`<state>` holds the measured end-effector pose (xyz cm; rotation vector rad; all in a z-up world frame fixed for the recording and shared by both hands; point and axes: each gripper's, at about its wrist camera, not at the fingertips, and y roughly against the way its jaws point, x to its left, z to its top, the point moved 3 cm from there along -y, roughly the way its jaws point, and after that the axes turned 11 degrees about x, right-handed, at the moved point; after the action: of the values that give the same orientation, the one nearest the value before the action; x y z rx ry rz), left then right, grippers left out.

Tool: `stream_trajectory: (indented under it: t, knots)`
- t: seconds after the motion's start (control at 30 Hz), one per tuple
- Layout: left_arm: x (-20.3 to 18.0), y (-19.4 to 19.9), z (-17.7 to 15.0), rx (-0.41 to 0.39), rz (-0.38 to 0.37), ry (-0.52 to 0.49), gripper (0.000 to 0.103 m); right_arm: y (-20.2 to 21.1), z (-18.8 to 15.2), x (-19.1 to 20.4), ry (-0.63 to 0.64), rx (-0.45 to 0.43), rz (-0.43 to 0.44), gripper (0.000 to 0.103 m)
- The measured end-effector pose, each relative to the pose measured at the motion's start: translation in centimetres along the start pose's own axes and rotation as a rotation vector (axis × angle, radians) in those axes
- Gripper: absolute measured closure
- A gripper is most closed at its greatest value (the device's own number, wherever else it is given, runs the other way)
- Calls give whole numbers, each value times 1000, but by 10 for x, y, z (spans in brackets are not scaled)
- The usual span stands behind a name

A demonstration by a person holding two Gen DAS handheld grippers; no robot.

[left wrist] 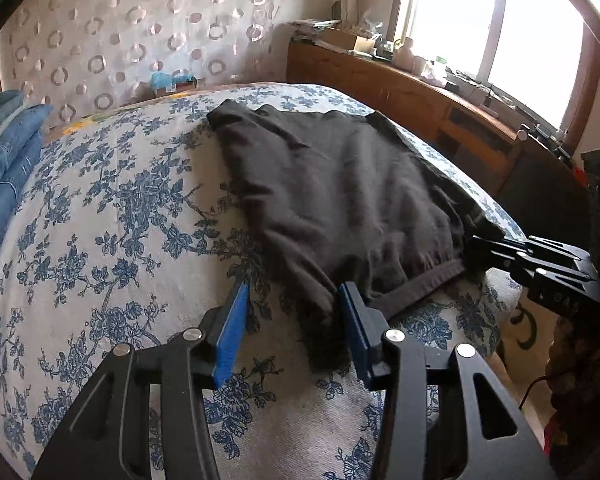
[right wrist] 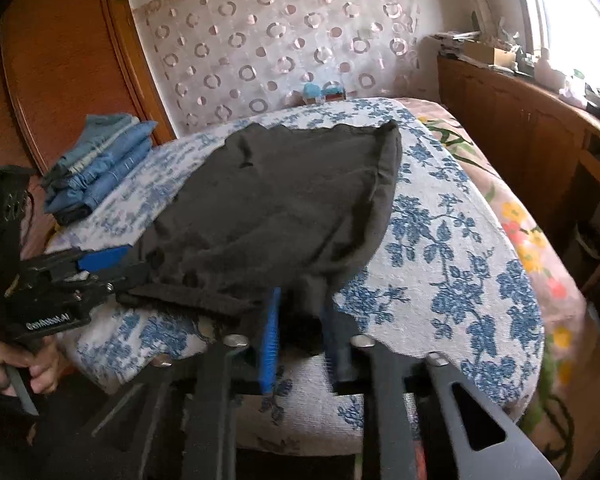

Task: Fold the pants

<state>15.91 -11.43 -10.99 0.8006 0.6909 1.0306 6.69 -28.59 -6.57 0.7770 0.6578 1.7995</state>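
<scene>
Dark grey pants [left wrist: 340,192] lie spread on the blue floral bed cover [left wrist: 120,220], waistband toward me. My left gripper [left wrist: 294,320] is open, its blue pads either side of the near left corner of the pants. The pants also show in the right wrist view [right wrist: 284,208]. My right gripper [right wrist: 300,324] has its blue pads around the near right corner of the waistband, with a gap still between them. The right gripper shows in the left wrist view [left wrist: 540,264] at the waistband's right end. The left gripper shows in the right wrist view [right wrist: 96,268] at the left.
A stack of folded blue jeans [left wrist: 8,168] sits at the far left of the bed; it also shows in the right wrist view [right wrist: 100,160]. A wooden cabinet [left wrist: 420,92] with clutter runs under the window on the right. A wooden wardrobe [right wrist: 60,72] stands far left.
</scene>
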Motion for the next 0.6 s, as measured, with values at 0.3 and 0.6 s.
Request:
stream_trajectory:
  t: [0.3, 0.6]
  knots:
    - [-6, 4, -5, 1, -44, 31, 61, -3, -3, 0, -1, -16, 8, 92]
    - [-16, 2, -5, 4, -88, 29, 72, -3, -2, 1, -1, -14, 12, 92]
